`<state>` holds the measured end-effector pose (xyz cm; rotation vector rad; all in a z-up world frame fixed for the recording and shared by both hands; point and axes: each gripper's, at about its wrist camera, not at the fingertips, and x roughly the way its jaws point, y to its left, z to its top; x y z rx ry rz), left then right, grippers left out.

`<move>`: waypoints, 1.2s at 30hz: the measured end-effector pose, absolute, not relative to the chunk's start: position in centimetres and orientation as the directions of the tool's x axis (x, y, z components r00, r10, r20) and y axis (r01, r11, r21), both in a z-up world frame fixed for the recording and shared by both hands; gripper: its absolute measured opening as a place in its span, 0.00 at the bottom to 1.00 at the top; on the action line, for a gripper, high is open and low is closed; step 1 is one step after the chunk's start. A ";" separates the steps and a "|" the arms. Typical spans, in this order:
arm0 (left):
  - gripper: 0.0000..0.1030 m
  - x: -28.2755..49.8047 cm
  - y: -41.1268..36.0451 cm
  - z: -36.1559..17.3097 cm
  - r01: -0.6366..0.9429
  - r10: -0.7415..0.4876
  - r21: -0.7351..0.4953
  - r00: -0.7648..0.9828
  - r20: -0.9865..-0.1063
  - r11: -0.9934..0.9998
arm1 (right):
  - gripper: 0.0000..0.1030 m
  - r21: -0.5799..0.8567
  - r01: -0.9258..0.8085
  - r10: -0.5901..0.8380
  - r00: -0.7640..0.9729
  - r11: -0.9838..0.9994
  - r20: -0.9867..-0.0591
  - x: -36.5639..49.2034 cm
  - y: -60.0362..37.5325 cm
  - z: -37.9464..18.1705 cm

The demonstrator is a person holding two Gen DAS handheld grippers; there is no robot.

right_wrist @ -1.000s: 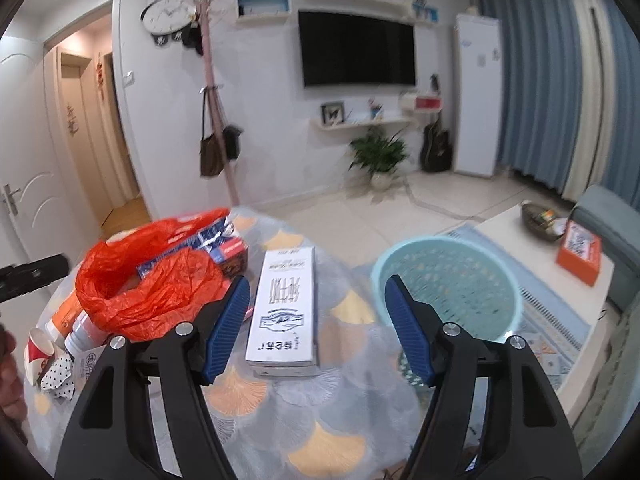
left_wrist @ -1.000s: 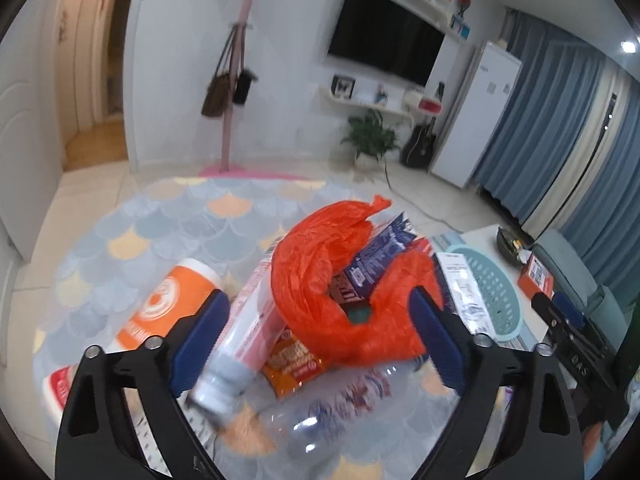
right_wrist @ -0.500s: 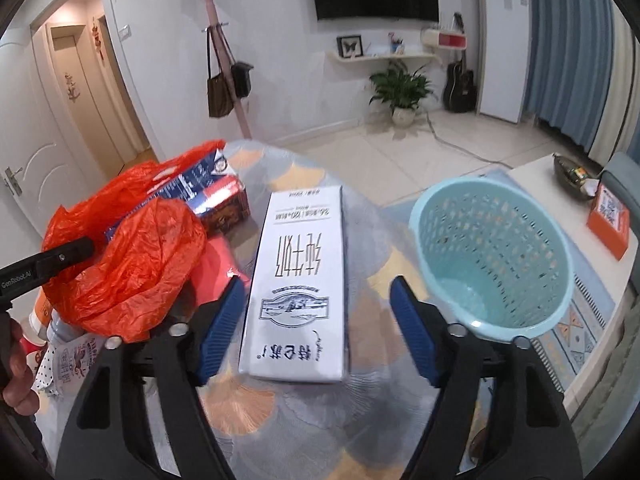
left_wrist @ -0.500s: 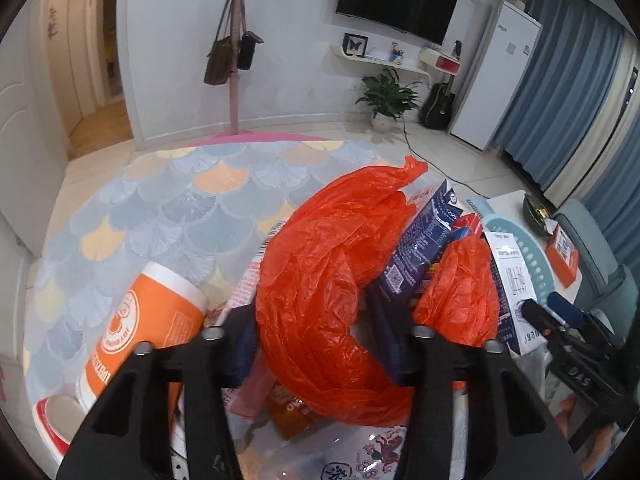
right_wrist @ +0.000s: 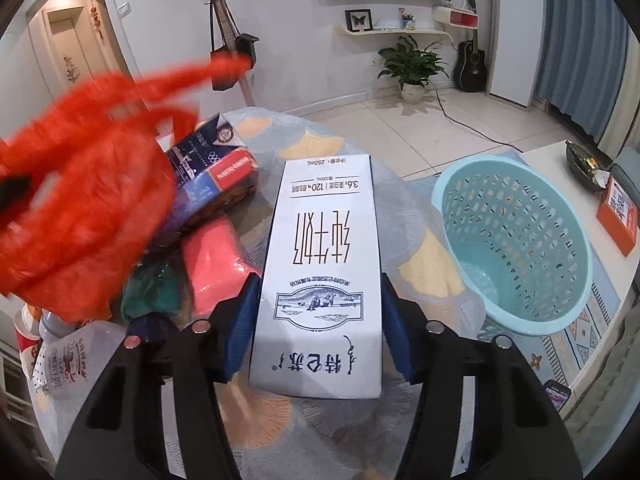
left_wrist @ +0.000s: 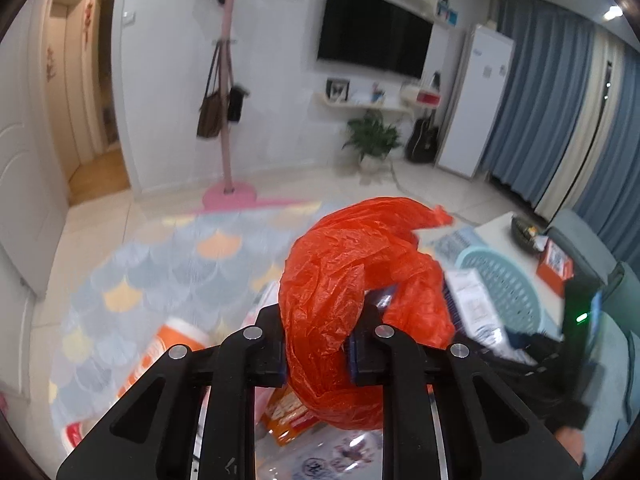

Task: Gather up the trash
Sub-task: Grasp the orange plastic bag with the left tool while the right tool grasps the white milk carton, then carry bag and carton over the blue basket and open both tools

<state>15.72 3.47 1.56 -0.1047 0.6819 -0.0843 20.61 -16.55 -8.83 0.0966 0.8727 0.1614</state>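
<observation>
Trash split two ways: left gripper (left_wrist: pixel 316 354) clamped tight on orange bag (left_wrist: pixel 352 280), lifting it clear of table (right_wrist: pixel 320 148) clutter; right gripper (right_wrist: pixel 316 328) closing around white carton (right_wrist: pixel 324 264) near table's right edge, beside blue basket (right_wrist: pixel 516 248), pads not yet pressing.

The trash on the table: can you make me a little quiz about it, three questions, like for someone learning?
1. True or false: the left gripper is shut on the orange bag.
2. What lies between the fingers of the right gripper?
A. a white carton
B. a spoon
C. a shoe
3. Fill in: right of the white carton stands an empty light blue ___.

Key: 1 true. 2 A; the fingers are closing around it. 3 basket.
</observation>
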 end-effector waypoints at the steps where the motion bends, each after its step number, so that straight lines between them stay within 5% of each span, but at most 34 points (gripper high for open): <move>1: 0.18 15.6 3.2 2.3 0.049 -0.115 -0.124 0.784 -0.610 0.991 | 0.50 0.157 -0.101 0.185 0.637 0.982 -0.749 20.5 -16.8 -8.7; 9: 0.17 16.0 -0.5 7.5 0.124 -0.166 -0.114 0.839 -0.518 0.986 | 0.50 0.206 -0.096 0.209 0.737 0.974 -0.643 18.6 -20.0 -4.6; 18: 0.17 19.7 -9.0 7.2 0.229 -0.252 -0.109 0.806 -0.535 0.967 | 0.50 0.251 0.053 0.106 0.809 0.967 -0.578 17.6 -28.5 -2.3; 36: 0.19 28.4 -22.1 -6.8 0.277 -0.238 -0.083 0.589 -0.772 0.957 | 0.50 0.289 0.367 -0.020 0.649 0.884 -0.761 20.2 -40.4 -12.2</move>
